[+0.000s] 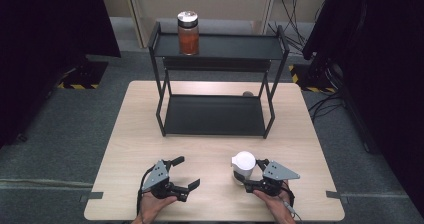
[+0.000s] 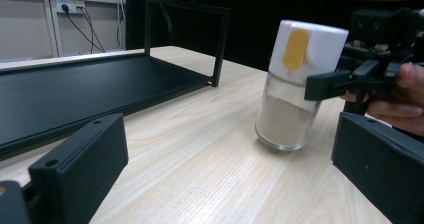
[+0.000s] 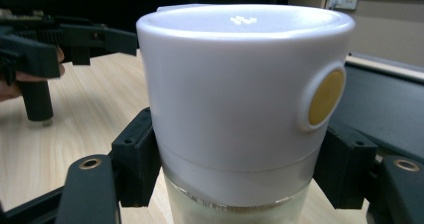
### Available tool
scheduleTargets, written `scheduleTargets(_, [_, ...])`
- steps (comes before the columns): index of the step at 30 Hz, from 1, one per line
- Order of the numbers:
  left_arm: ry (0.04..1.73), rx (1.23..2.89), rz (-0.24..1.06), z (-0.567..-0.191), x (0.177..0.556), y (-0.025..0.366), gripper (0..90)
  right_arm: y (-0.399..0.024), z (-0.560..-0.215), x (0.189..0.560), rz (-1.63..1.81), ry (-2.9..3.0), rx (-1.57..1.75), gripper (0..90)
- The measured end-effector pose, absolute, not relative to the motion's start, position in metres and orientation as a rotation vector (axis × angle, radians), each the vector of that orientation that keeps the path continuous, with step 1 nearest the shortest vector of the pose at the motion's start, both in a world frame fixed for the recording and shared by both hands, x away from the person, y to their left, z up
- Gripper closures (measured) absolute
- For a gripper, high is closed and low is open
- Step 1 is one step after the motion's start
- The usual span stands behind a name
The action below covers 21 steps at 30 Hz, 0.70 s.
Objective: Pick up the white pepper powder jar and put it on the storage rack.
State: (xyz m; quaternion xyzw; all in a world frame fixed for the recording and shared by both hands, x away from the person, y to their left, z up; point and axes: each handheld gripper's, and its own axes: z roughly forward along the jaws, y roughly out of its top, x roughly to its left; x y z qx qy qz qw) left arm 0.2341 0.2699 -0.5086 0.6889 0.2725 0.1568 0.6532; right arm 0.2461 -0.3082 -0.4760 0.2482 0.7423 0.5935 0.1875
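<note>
The jaws of the right gripper (image 1: pixel 251 176) are clenched on the white-capped glass jar of pale powder (image 1: pixel 243 167), one black pad pressed to each side just under the cap, as the right gripper view shows plainly; the jaws of the left gripper (image 1: pixel 186 172) stand released with nothing between them, resting over the light wooden table (image 1: pixel 130 134) well to the left of the jar.

The jar stands at the near edge of the table, in front of the black two-tier metal rack (image 1: pixel 215 115) and off its right front corner; seen from the left gripper view it leans a little with its base close to the wood, though I cannot tell whether it has quite left the surface; its cap carries a yellow oval tab (image 2: pixel 296 49) facing toward the left gripper.

On the rack's top shelf, toward its left end, a glass jar of orange-red contents with a dark lid (image 1: pixel 188 33) already stands upright; the lower shelf lies bare.

So I would judge the work at its early-middle stage; one jar looks shelved, the grasp on the second is made, and what remains is the lift, the carry forward to the rack, and setting it down on a shelf; which shelf is meant I cannot say.
</note>
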Motion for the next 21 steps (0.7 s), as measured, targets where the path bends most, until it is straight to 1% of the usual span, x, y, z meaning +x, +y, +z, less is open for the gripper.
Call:
scheduleTargets(14, [0.621,1.562,0.357,-0.509,0.234,0.270,1.1,-0.309,-0.455,0.258,1.738,2.049,0.713,30.6])
scheduleTargets(21, [0.622,1.562,0.358,-0.509,0.234,0.270,1.1,-0.307,-0.436,0.266,1.760,2.040,0.701,30.6])
